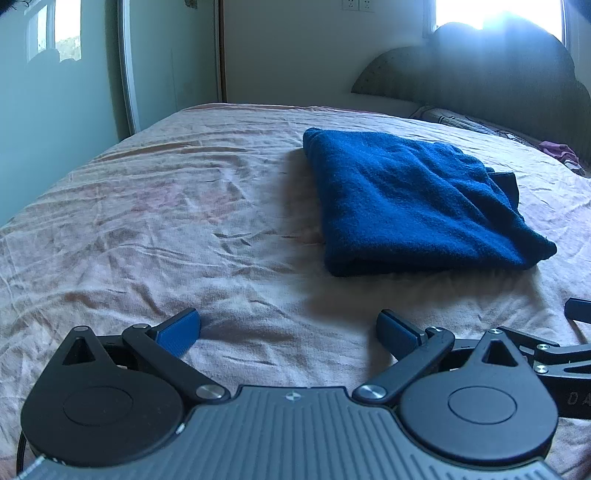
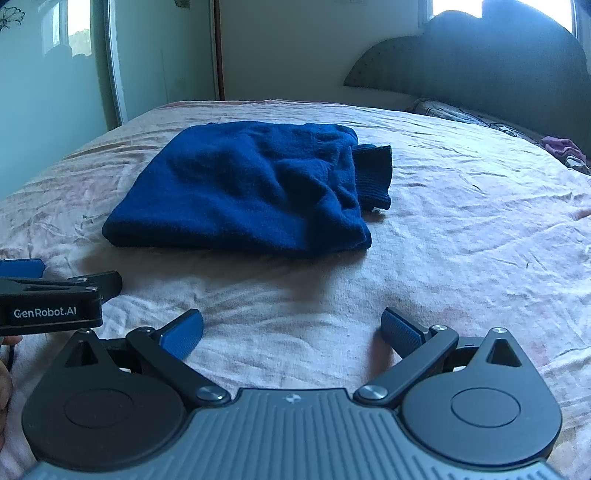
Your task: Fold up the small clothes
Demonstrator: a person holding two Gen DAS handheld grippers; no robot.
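Both sets of fingers, left gripper [image 1: 288,330] and right gripper [image 2: 291,330], are hanging wide open, holding nothing; blue sweater [image 2: 243,188] is lying folded on the bed [image 2: 461,236] ahead; I'd tuck that stray cuff [image 2: 373,175] in.

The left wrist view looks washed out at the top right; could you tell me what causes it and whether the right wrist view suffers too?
Left wrist view: backlight from the window flares over the headboard; right wrist view: far less glare, blue garment clear.
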